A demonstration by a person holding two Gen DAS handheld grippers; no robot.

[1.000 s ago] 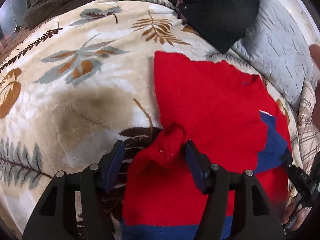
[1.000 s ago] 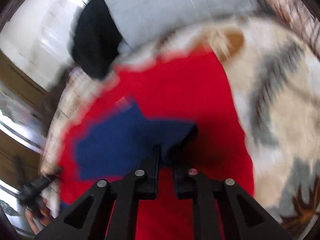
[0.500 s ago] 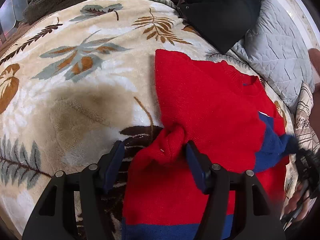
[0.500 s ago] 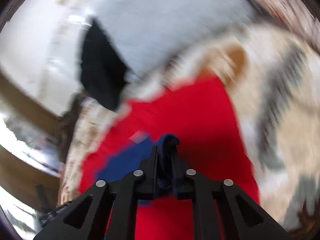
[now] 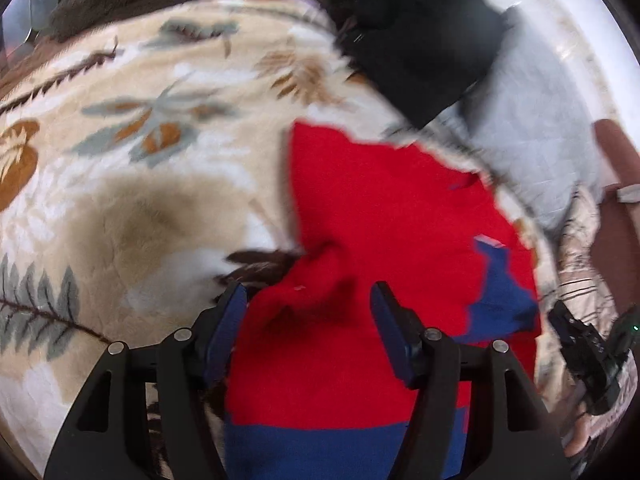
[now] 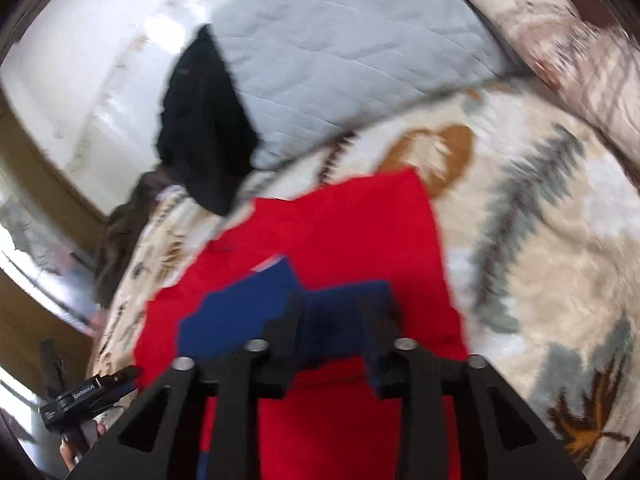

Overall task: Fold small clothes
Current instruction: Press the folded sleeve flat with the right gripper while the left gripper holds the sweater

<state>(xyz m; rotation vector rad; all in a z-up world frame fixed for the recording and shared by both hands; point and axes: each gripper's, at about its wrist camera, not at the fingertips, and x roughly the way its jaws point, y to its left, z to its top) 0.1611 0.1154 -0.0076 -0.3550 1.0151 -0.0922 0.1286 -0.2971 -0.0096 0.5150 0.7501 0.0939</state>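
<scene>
Here, red sweater (image 5: 372, 216) flat, collar away, both tongs parted.

Only legible txt: small white label "GenRobot.AI" on left gripper (image 6: 94, 394) body, seen low-left in right wrist view. Smaller print beneath it too blurred to read.

Twin fisheye wrist cameras peer close and downward from opposite sides, sharing the red sweater (image 5: 372, 208) (image 6: 360, 232) on the bed.

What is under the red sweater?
The red sweater lies on a leaf-print blanket, which shows all around it. What the blanket covers beneath cannot be seen.
</scene>
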